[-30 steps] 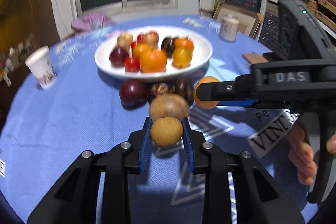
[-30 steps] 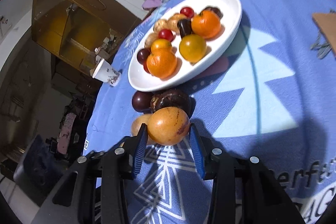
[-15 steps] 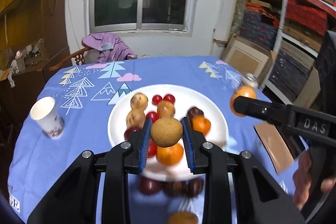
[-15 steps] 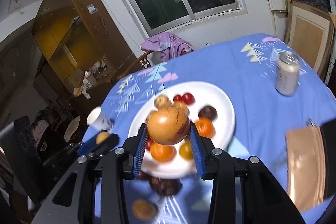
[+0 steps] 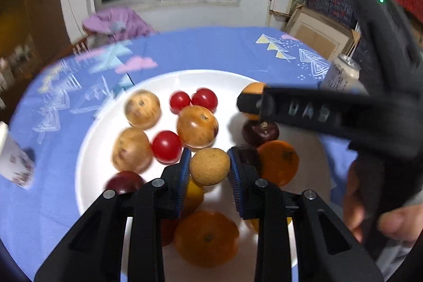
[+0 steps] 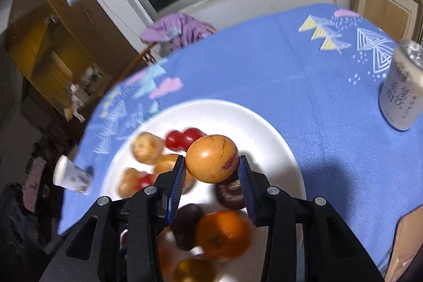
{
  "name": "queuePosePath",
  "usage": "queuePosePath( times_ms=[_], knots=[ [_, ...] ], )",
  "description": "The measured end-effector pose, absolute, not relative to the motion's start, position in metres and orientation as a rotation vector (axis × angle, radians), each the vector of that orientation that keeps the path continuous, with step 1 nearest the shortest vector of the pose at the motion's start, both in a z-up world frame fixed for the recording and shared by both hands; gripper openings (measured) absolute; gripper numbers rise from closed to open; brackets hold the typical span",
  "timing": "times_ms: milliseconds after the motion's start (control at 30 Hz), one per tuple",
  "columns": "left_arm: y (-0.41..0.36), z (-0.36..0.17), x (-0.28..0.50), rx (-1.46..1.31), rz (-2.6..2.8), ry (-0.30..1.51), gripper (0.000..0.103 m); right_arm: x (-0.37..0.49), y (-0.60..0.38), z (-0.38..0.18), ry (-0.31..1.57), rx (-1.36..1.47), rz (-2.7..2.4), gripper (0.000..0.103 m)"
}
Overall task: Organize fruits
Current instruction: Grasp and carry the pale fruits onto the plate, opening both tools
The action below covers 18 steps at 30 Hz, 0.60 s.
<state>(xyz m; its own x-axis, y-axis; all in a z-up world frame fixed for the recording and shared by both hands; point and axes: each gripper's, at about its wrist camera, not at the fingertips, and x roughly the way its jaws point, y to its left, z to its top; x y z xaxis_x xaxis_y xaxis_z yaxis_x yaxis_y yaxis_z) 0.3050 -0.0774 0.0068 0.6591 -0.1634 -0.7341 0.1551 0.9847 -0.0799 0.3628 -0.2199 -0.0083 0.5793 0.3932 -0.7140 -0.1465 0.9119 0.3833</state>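
**Two fruits carried over the plate**

We hold a small tan fruit (image 5: 209, 166) pinched between the blue pads of our left gripper (image 5: 208, 171), and a larger orange-brown fruit (image 6: 211, 158) clamped the same way in our right gripper (image 6: 211, 171). Both fruits are round, so no long axis matters. Both hang above the white plate (image 5: 164, 81), which lies directly below and ahead of the two tongs. The left fruit sits over the plate's middle, just above a brown fruit (image 5: 197, 126) and a red tomato (image 5: 166, 146); the right one hovers over a dark plum (image 6: 230, 191) toward the plate's right side. We judge the next move is a short lowering into bare gaps. Beyond the plate stand a can (image 6: 403, 86) and a paper cup (image 6: 72, 175) on the blue tablecloth (image 6: 264, 70).
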Motion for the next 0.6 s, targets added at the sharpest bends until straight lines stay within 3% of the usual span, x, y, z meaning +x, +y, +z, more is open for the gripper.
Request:
queuePosePath(
  times_ms=[300, 467, 567, 600],
  knots=[
    [-0.077, 0.003, 0.307, -0.011, -0.183, 0.849, 0.029, 0.369, -0.214, -0.012, 0.878, 0.229, 0.309, 0.044],
    [-0.075, 0.004, 0.305, -0.019, -0.185, 0.844, 0.031, 0.366, -0.224, -0.006, 0.827, 0.28, 0.31, 0.064],
    [-0.073, 0.006, 0.303, -0.017, -0.175, 0.832, 0.04, 0.361, -0.23, 0.002, 0.78, 0.279, 0.29, 0.07],
    [-0.073, 0.007, 0.302, -0.007, -0.162, 0.824, 0.05, 0.359, -0.231, 0.005, 0.767, 0.276, 0.29, 0.07]
  ],
)
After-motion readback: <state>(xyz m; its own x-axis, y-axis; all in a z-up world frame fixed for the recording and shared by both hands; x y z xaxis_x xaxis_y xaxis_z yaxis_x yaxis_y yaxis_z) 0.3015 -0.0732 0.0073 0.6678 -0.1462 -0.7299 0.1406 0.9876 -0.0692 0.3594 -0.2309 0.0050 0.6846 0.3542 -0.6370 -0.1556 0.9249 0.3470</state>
